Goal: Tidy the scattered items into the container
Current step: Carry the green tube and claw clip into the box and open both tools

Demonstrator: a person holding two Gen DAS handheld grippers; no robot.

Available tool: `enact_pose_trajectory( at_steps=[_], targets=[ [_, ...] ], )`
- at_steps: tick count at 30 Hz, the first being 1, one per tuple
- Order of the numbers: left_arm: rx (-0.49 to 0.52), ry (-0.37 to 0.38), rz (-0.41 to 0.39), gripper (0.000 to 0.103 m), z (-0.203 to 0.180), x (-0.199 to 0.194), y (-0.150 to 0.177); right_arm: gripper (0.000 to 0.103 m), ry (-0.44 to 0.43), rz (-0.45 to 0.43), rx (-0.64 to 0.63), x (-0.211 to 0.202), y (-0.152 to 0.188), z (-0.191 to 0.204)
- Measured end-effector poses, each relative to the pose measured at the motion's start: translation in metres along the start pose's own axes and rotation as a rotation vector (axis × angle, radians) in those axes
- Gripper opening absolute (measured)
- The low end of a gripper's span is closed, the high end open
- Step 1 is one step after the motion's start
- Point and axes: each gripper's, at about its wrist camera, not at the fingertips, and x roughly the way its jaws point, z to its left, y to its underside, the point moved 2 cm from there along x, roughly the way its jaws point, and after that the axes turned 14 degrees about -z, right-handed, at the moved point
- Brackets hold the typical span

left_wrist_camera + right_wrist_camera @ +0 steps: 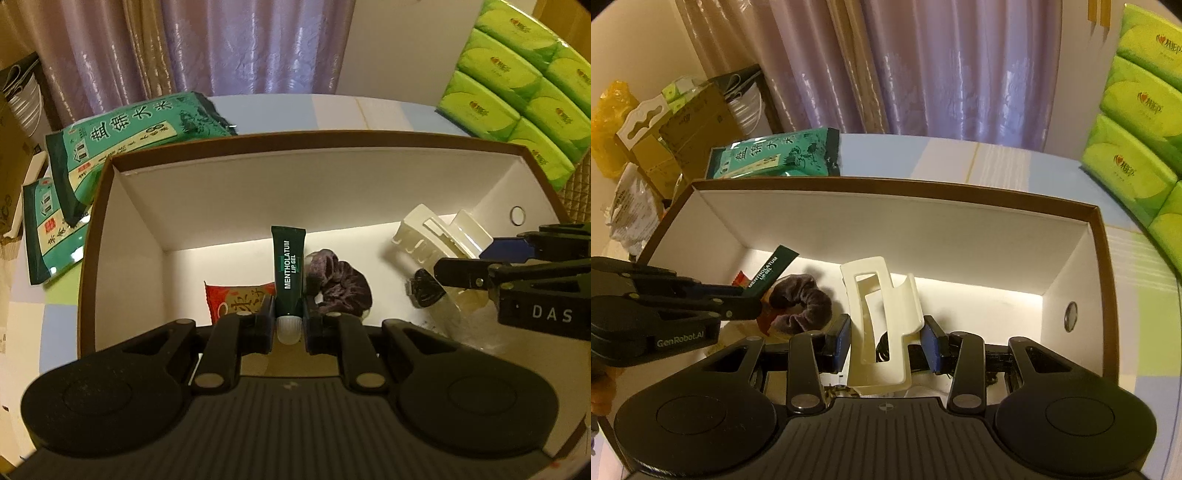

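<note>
Clamping a dark green plastic tube of lip gel (288, 269) just above its white cap, the left hand-held gripper (289, 325) has its jaws drawn in tight on the tube, which stands nearly upright over the open box. The right hand-held gripper (888, 341) is partly closed on a cream-white plastic claw hair clip (881, 325), its blue-padded fingers (843, 338) pressing the clip's two sides. Both hover tilted downward inside the mouth of the large cardboard box with a brown rim and white inner walls (894, 221), the left one at the box's left part, the right one further right.

On the box floor already lie a dark purple velvet scrunchie (803, 304), a red printed snack packet (236, 299) at the near left, and a small dark object beside clear wrapping (424, 290) that I cannot identify.

By my reading the task is well along: several things are in, and the two held items only need letting go. Outside the box, teal rice bags (122, 147) lie on the tabletop (332, 112) at the far left and green tissue packs (517, 85) stack at the right; no small scattered items show outside, though the near side is hidden.
</note>
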Motion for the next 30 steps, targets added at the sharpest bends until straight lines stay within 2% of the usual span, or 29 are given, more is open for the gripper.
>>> enact_pose_trajectory(
  at_steps=[16, 21, 23, 24, 25, 30],
  targets=[
    [-0.021, -0.016, -0.03, 0.018, 0.0, -0.002, -0.012, 0.038, 0.0, 0.029, -0.008, 0.018, 0.0, 0.007],
    [-0.031, -0.02, -0.035, 0.02, 0.0, -0.005, -0.011, 0.039, -0.025, 0.017, -0.023, 0.023, -0.001, 0.011],
    [-0.037, -0.021, -0.037, 0.023, 0.001, -0.007, -0.01, 0.052, -0.01, 0.001, -0.021, 0.022, -0.003, 0.01],
    [-0.043, -0.027, -0.037, 0.025, 0.002, -0.007, -0.01, 0.065, -0.009, -0.007, -0.016, 0.02, -0.003, 0.01],
    [-0.043, -0.027, -0.038, 0.025, 0.003, -0.008, -0.01, 0.069, -0.009, -0.016, -0.012, 0.018, -0.003, 0.01],
    [-0.056, -0.031, -0.043, 0.031, 0.005, -0.014, -0.01, 0.075, -0.011, -0.039, -0.057, 0.003, -0.001, 0.013]
  ],
)
